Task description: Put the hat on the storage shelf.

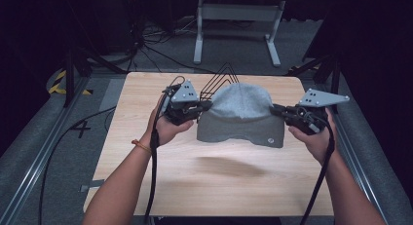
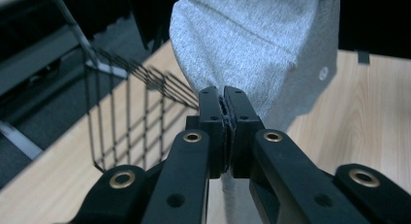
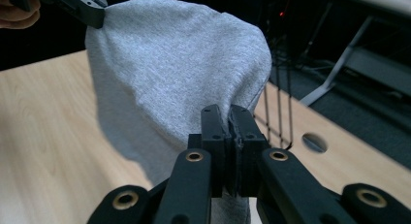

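Both tongs, the left tongs (image 1: 207,105) and right tongs (image 1: 275,109), are clamped on opposite sides of the grey beanie (image 1: 242,115), holding it spread and lifted above the tabletop (image 1: 146,176) near its far edge, before the wire rack (image 1: 217,81), likely to keep it flat.

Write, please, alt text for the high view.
A grey beanie hangs above a wooden table, held at each side by the left gripper and right gripper, both shut; a black wire rack stands behind it.

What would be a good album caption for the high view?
Two handheld grippers, left gripper and right gripper, hold a grey beanie stretched above a wooden table.
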The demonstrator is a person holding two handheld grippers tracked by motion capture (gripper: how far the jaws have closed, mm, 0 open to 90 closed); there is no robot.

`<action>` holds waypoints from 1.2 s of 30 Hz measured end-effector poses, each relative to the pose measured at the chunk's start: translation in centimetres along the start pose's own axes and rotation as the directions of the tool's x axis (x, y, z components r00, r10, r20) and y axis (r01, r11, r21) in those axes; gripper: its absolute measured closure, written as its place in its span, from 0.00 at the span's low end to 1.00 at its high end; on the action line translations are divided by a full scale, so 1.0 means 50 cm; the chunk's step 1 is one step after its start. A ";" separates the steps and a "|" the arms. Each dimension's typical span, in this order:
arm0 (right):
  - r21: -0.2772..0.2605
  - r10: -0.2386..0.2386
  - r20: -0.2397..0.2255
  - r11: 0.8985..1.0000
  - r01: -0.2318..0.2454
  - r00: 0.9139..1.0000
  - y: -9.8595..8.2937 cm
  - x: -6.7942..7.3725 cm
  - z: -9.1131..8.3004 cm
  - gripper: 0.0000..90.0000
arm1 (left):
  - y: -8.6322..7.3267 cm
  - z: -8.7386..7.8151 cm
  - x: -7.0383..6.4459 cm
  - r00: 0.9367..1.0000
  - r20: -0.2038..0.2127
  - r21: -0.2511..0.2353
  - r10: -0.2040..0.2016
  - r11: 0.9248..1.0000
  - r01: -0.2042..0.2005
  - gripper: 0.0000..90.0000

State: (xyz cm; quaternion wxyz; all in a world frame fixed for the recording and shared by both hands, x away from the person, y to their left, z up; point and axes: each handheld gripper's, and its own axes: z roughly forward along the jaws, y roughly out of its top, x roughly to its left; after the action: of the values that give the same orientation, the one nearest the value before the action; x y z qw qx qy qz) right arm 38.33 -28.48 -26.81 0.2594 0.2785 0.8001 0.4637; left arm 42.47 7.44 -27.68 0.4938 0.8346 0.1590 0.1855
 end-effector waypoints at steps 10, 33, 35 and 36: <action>-0.080 -0.010 0.049 0.997 0.014 0.999 0.130 -0.050 -0.006 0.96 | 0.099 -0.035 0.086 0.998 -0.054 -0.063 -0.012 0.998 0.008 0.97; -0.087 -0.027 0.119 0.995 0.038 0.993 0.232 -0.109 0.090 0.96 | 0.162 -0.037 0.204 0.980 -0.191 -0.077 -0.058 0.996 0.044 0.97; -0.082 -0.028 0.120 0.996 0.038 0.992 0.235 -0.112 0.100 0.96 | 0.158 -0.030 0.213 0.978 -0.193 -0.071 -0.074 0.996 0.062 0.97; -0.079 -0.032 0.124 0.996 0.042 0.992 0.236 -0.113 0.104 0.96 | 0.156 -0.025 0.216 0.977 -0.197 -0.067 -0.078 0.996 0.066 0.97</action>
State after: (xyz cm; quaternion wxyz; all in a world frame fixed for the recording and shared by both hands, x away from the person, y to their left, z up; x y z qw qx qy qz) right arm 48.25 -24.34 -17.73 0.3280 0.2807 0.7680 0.4732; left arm 52.02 9.63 -18.59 0.5065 0.7904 0.2320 0.2547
